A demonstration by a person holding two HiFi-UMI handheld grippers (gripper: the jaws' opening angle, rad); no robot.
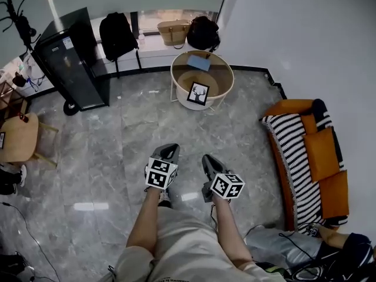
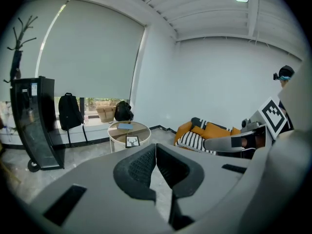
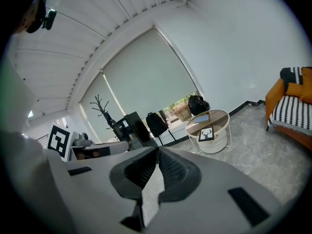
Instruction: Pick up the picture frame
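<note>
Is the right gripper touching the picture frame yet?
Apart. The head view shows a stretch of floor between the right gripper and the picture frame at the round table.

A round table [image 1: 181, 94] holds picture frame [image 1: 198, 93], blue book [image 1: 199, 63].

Your left claw [image 2: 156, 147] and right claw [image 3: 157, 150] are smooth matt grey plastic; their pads [image 2: 140, 167] are black and finely ribbed, rubbery by the look. Under both claws the floor [image 1: 117, 151] is polished grey stone or tile, glossy with glare. Ahead of the claws the round table [image 1: 226, 69] has a glassy tinted top on thin white rods, and the picture frame [image 1: 198, 94] there is matt black round a white paper print. Right of your right claw the sofa [image 1: 288, 107] is orange cloth under a striped woven throw [image 1: 291, 143] — left of your left claw, a side table [image 1: 17, 137] looks like pale wood.
</note>
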